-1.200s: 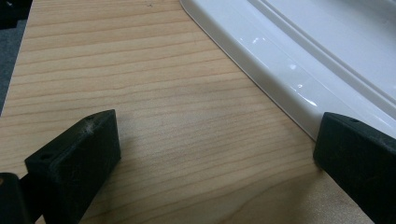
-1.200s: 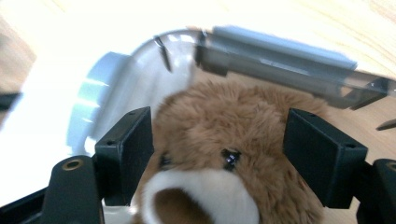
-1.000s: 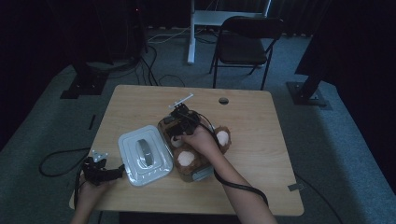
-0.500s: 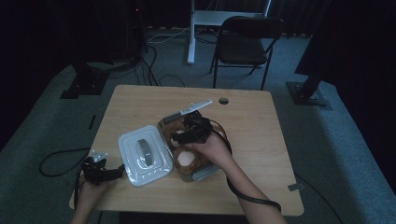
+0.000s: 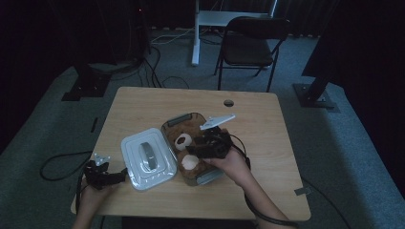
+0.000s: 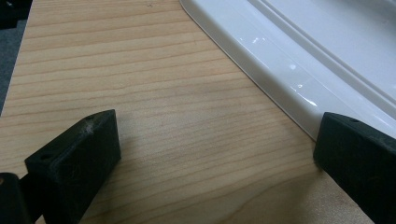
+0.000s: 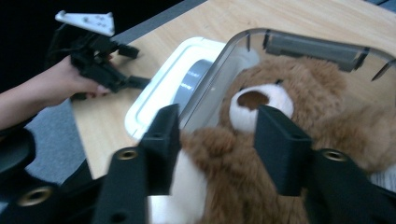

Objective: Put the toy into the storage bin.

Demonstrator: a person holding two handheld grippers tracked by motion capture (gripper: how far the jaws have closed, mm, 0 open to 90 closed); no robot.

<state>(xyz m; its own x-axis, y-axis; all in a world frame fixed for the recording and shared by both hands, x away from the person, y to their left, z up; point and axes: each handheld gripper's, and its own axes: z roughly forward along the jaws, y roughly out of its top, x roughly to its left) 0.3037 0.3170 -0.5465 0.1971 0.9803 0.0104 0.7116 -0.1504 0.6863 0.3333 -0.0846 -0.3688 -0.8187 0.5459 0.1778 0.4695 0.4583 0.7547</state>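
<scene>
High view, read from the left: the left gripper (image 5: 106,174) rests at about 8 o'clock on the table (image 5: 143,102), near the front-left corner, in the same spot as a second ago, its jaws spread wide and empty. In the left gripper view one jaw lies on bare wood and the other sits just beside the rim of the white lid (image 6: 299,51), close enough that I cannot tell if it touches. That lid (image 5: 147,157) lies flat, off the box, at about 7 o'clock of the table's middle. Just to its right stands the clear container (image 5: 168,128) with the brown teddy bear (image 5: 184,141) in it, near the centre. The right gripper (image 5: 206,147) is what has changed: a second ago it stood at the container's far end, and now it has swung round to the 3 o'clock side and come down over the bear. In the right gripper view its jaws stand partly open astride the plush, the bear's muzzle (image 7: 254,105) showing between them, not yet pinched on anything. My reading is that this hand is tucking the bear (image 7: 243,186) down inside the container wall (image 7: 219,74), so the toy sits low enough for the lid; closing the box looks like the left hand's job, still to come.
</scene>
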